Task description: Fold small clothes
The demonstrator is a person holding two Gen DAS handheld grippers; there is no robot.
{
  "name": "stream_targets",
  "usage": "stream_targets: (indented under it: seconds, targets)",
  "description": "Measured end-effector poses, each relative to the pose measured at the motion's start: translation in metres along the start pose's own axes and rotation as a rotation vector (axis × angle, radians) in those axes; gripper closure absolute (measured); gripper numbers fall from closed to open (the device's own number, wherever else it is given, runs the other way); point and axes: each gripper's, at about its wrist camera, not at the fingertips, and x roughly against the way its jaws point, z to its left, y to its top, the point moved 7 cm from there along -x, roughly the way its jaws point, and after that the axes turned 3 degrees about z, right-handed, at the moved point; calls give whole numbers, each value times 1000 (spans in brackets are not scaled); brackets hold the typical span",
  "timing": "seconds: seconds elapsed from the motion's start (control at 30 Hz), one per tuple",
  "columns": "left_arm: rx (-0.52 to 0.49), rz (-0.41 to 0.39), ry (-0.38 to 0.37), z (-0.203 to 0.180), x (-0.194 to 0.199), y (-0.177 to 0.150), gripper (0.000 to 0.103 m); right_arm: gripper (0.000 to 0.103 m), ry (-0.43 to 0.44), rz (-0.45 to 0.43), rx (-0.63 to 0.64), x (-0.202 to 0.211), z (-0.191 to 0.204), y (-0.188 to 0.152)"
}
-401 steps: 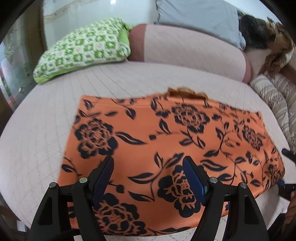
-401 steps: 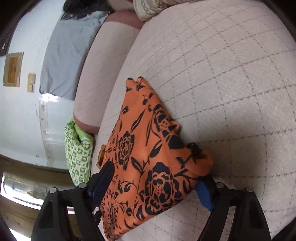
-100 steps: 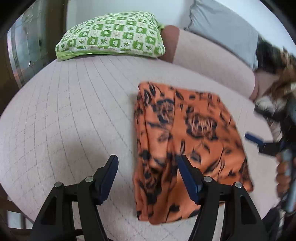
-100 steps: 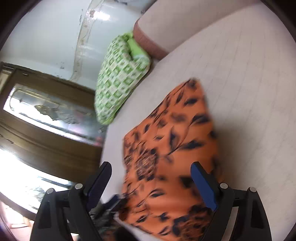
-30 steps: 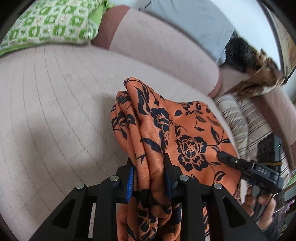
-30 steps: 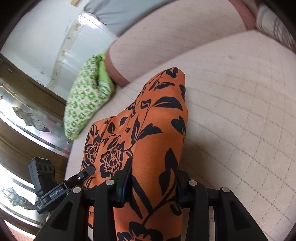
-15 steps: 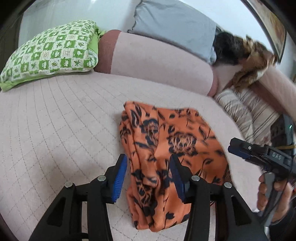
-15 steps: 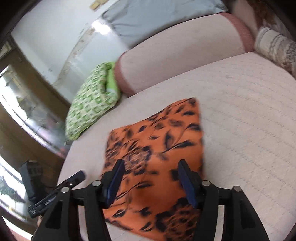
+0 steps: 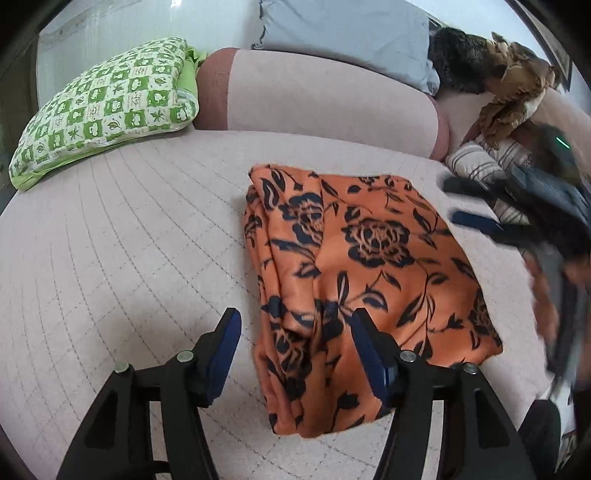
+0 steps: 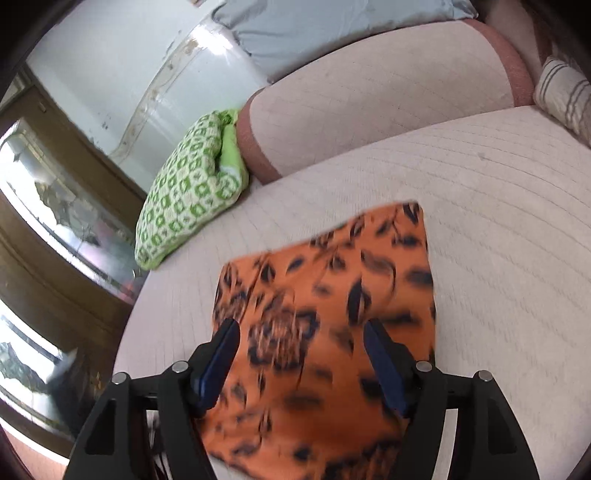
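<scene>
My left tongs point(image 9: 295, 341) are opening, pads clear of the orange flowered cloth point(image 9: 369, 266), which lies folded flat on the quilted sofa seat point(image 9: 129, 240). My right tongs point(image 10: 301, 354) are opening too, above the cloth and not touching it. A green checked cushion point(image 9: 107, 107) sits at ten o'clock, well apart from the cloth.

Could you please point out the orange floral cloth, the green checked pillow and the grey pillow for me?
Orange floral cloth point(image 9: 369, 258): left wrist view, on the flat top layer, by the big flower.
Green checked pillow point(image 9: 110, 107): left wrist view, middle of its patterned face.
Grey pillow point(image 9: 343, 33): left wrist view, middle of its front.
</scene>
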Motion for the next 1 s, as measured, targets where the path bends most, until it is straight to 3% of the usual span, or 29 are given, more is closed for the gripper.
stream_targets:
  seconds: [0.13,0.23,0.37,0.47,0.6,0.67,0.73,0.8,1.0]
  targets:
    - [16,96,18,7,-24,-17,40,27,33,108,-126,-46,-35,11]
    - [25,70,15,8,-15,-15,40,27,88,36,-84,-28,-21,13]
    - [12,-18,12,3,2,15,37,27,107,1,-98,-6,-8,4]
    - [39,-62,12,9,-9,57,32,27,128,14,-77,6,5,-18]
    - [66,-20,103,27,-57,98,33,26,144,54,-12,25,24,-72]
    - [44,-4,104,26,-77,106,32,25,151,77,4,27,26,-97]
    - [62,57,142,32,-96,104,31,25,123,92,16,24,18,-115]
    - [98,84,133,37,-104,99,30,25,119,82,35,24,17,-119]
    - [92,12,159,23,-51,91,30,24,116,20,32,50,24,-105]
